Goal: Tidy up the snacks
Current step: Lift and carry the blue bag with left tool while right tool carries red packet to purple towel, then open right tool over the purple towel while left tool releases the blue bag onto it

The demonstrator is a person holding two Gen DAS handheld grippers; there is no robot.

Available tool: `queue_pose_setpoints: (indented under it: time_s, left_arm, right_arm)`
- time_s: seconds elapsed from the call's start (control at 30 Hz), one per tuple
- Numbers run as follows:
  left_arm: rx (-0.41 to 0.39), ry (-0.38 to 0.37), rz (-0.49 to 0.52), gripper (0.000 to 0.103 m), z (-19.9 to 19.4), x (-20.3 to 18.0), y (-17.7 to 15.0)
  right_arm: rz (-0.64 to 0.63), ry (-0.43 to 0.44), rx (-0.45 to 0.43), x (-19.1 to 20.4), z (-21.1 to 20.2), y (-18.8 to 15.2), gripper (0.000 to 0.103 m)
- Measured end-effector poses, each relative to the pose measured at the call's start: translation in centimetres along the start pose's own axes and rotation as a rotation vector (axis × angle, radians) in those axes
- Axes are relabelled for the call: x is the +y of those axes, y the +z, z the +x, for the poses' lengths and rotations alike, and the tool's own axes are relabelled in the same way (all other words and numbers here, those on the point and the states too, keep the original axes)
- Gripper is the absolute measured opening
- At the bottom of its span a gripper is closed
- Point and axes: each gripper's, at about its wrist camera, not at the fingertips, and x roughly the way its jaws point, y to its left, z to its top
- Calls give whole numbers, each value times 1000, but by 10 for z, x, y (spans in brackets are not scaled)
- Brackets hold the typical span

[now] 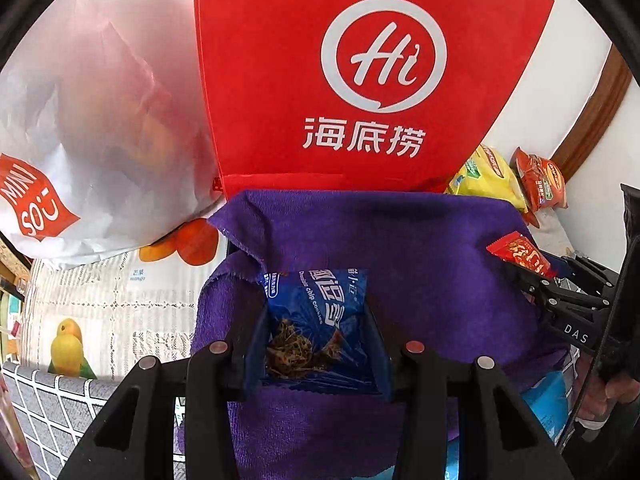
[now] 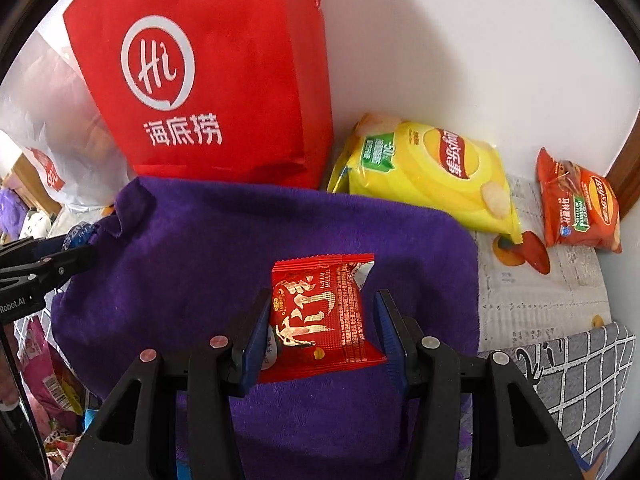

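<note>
Left hand-held gripper is clamped on a blue cookie packet, pads pressing both side edges so the pack hangs flat and label-up above the purple towel. Right hand-held gripper likewise grips a red snack packet by its sides, the top seam pointing away from the person. Both packs are carried over the towel, not yet laid on it, and each is held by the edges, probably so it can be set down flat without crushing what is inside.

Beyond the towel a red cloth bag stands upright against the white wall, with a white plastic bag slumped beside it. To the right, on the fruit-print cover of the counter, lie a yellow chip bag and, apart from it, a smaller orange chip bag. The towel looks like the sorting spot, so the small packs likely go there while the chips stay grouped by the wall
</note>
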Motion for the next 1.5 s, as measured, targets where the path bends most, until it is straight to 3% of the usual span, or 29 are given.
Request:
queue_pose_setpoints:
  time_s: [0.8, 1.0, 1.13, 1.5]
  left_arm:
    - [65, -2, -3, 43, 25, -4, 1]
    - [67, 0, 0, 43, 26, -4, 0]
    - [67, 0, -1, 44, 26, -4, 0]
    - [76, -16, -6, 48, 23, -2, 1]
  right_arm:
    - [-16, -13, 70, 5, 18, -4, 50]
    - [-28, -12, 65, 7, 16, -3, 51]
    - [-27, -5, 58, 7, 13, -1, 59]
    - [-22, 0, 23, 11, -1, 3, 60]
